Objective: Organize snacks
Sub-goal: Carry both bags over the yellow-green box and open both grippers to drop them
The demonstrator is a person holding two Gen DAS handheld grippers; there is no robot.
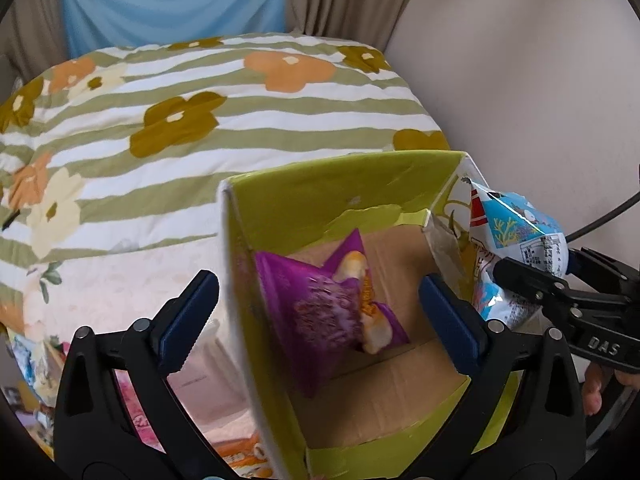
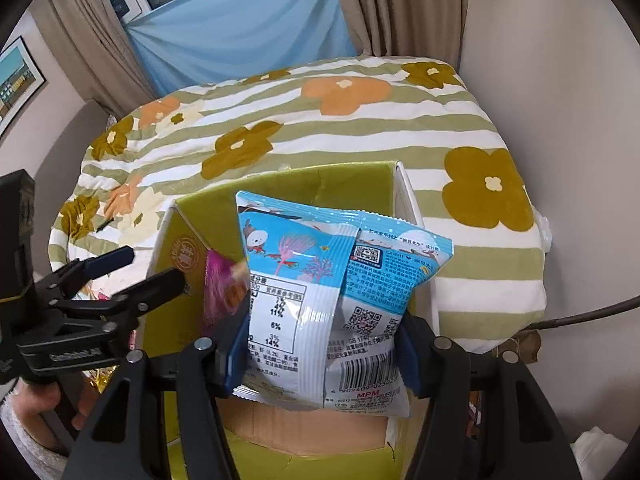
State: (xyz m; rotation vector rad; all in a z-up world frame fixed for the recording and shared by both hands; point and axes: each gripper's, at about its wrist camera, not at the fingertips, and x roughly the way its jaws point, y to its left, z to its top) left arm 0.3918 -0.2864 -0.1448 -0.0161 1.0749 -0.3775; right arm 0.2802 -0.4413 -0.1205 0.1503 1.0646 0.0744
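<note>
1. still, the bed (image 2: 460,208) under the box (image 1: 360,200) is soft, so a nudge on the box wall could tip it.
2. right tongs (image 2: 320,356) are clamped on the blue bag (image 2: 320,280) above the box; let go off-centre and it may catch the rim.
3. left tongs (image 1: 316,320) stand apart over the purple bag (image 1: 332,312), which lies free inside the box.
</note>
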